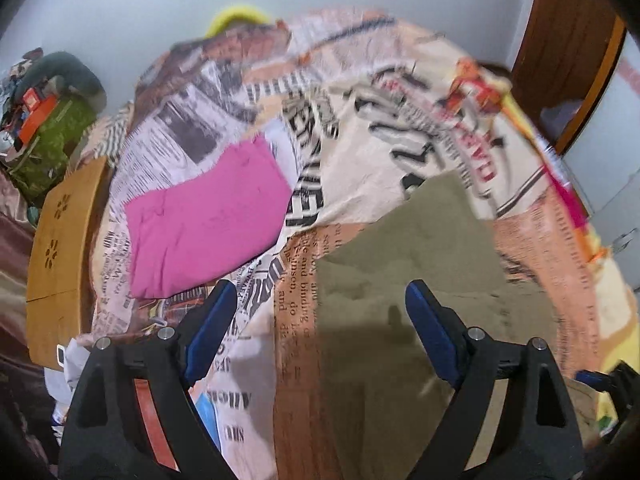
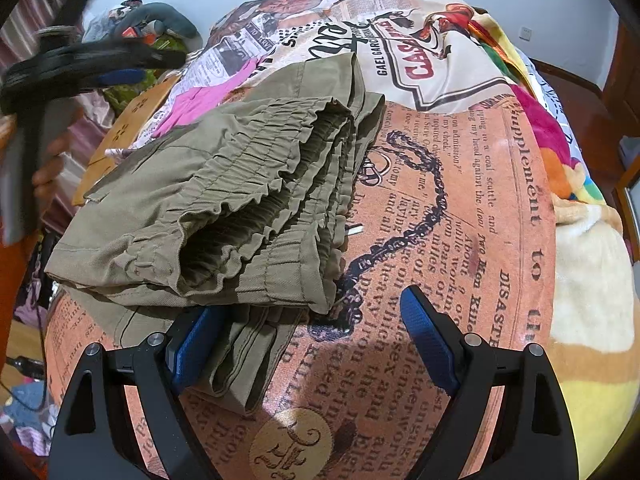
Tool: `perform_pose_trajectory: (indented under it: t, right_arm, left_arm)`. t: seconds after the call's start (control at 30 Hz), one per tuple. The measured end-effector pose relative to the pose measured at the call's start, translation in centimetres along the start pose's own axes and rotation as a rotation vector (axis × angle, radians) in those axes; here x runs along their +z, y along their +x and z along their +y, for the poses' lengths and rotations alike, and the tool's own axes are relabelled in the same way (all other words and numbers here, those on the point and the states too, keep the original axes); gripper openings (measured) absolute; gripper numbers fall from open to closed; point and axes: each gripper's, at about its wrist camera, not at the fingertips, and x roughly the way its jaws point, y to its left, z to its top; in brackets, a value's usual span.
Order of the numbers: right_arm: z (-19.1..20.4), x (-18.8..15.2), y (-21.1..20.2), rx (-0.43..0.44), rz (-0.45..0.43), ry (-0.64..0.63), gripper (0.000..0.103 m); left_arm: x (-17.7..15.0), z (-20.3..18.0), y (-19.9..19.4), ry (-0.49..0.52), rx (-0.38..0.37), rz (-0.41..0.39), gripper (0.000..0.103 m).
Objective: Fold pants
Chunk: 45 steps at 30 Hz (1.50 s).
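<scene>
The khaki pants [image 2: 224, 208] lie folded into a thick bundle on the newspaper-print bedspread [image 2: 460, 208], elastic waistband layers facing the right camera; a pink folded garment [image 1: 208, 216] lies further up the bed, apart from them, near a wooden board [image 1: 60, 240] at the edge. The right tool [image 2: 316, 344] is spread wide and pinches nothing; its left pad [image 2: 192, 352] sits just beside, perhaps touching, the lowest folded layer, the other pad over bare bedspread. The left tool [image 1: 320, 328] is also spread and empty, hanging above the far khaki portion [image 1: 400, 280]; that view is blurred, so contact cannot be judged. From the right camera the left tool appears at the upper left, held in a hand [image 2: 48, 168].

The fold looks nearly finished, so the step in hand is probably tidying; do it well by pressing flat on the top layer rather than gripping; square the protruding lower layers under the waistband; avoid dragging the bedspread; lift both tools straight away.
</scene>
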Motion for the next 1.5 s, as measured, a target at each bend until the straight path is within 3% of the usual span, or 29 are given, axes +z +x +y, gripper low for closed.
perform_pose_trajectory:
  t: [0.2, 0.3, 0.53, 0.83, 1.27, 1.5]
  right_arm:
    - [0.2, -0.1, -0.6, -0.022, -0.010, -0.007, 0.086]
    - [0.1, -0.1, -1.2, -0.034, -0.019, -0.008, 0.086]
    - [-0.1, -0.4, -2.8, -0.058, -0.051, 0.005, 0.086]
    - [-1.3, -0.9, -7.0, -0.128, -0.145, 0.056, 0.086]
    - [2.0, -1.1, -11.0, -0.233, -0.281, -0.019, 0.086]
    - [3.4, -0.9, -12.2, -0.270, -0.335, -0.034, 0.086]
  left_arm:
    - [-0.3, -1.5, 6.5, 0.046, -0.004, 0.166, 0.087]
    - [-1.3, -2.7, 7.6, 0.125, 0.039, 0.176, 0.090]
    - [-3.7, -2.9, 5.7, 0.166, 0.068, 0.130, 0.092]
    - [-7.8, -0.8, 1.2, 0.098, 0.012, 0.109, 0.092]
    - [-14.4, 0.9, -4.3, 0.042, -0.022, 0.107, 0.092]
    - [-17.5, -0.5, -7.3, 0.067, -0.054, 0.072, 0.092]
